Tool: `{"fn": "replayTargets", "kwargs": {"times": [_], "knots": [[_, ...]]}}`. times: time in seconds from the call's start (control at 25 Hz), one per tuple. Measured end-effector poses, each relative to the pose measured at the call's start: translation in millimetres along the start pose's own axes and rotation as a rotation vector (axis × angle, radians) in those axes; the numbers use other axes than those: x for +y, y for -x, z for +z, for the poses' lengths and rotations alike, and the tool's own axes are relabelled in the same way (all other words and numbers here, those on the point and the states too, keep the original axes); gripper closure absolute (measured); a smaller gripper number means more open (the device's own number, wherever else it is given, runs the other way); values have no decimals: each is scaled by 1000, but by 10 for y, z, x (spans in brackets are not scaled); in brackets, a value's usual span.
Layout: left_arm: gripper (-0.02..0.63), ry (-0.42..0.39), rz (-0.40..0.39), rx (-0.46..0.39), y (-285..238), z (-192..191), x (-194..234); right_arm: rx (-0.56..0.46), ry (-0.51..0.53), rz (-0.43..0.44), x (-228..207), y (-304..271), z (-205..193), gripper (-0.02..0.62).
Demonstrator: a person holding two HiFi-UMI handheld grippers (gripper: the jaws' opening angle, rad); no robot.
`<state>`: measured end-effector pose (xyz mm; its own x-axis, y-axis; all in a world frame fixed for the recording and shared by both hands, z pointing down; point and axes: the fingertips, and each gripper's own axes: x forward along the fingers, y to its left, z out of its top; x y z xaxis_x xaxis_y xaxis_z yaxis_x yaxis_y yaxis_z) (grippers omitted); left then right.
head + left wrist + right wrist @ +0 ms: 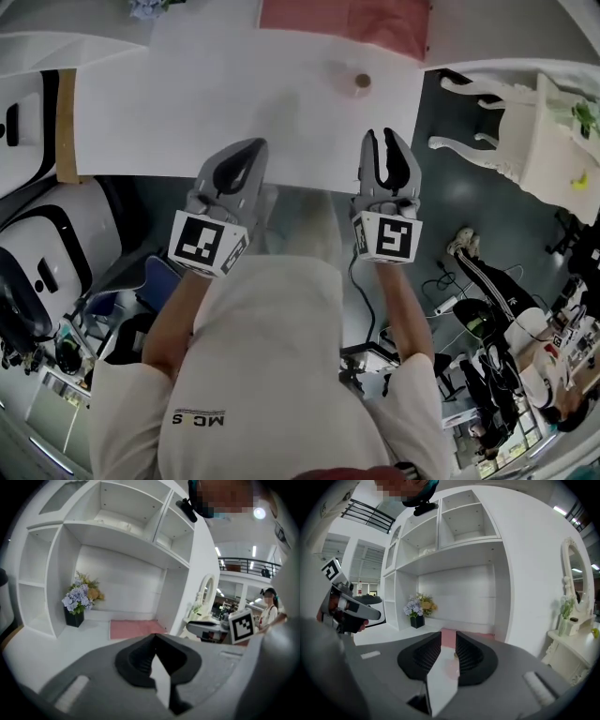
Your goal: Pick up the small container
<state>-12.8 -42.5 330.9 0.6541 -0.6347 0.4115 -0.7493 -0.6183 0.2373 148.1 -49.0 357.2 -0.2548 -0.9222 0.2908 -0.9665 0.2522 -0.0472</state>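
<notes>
Head view has the right gripper (382,141) with jaws parted and empty, the left gripper (253,148) with jaws together, and beyond the right one, at upper middle of frame on the white table (187,103), the small container (362,83), probably light and rigid, best pinched across its sides.

Bright, even indoor light, dark fisheye corners, near foreground seemingly soft-focused

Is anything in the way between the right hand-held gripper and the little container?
No, nothing visible is. Only bare white table lies between the right hand-held gripper and the small container ahead of it. Its jaws stand apart with nothing in them.
</notes>
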Motion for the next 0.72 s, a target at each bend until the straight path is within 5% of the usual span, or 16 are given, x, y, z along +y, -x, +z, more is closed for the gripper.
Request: {"fn": "replayTargets", "kwargs": {"times": [0.24, 0.72], "knots": [[607, 3, 7, 30, -561, -317, 102, 28, -28, 13, -324, -516, -526, 466], [607, 19, 11, 85, -860, -674, 430, 19, -12, -29, -413, -1149, -992, 442]]}}
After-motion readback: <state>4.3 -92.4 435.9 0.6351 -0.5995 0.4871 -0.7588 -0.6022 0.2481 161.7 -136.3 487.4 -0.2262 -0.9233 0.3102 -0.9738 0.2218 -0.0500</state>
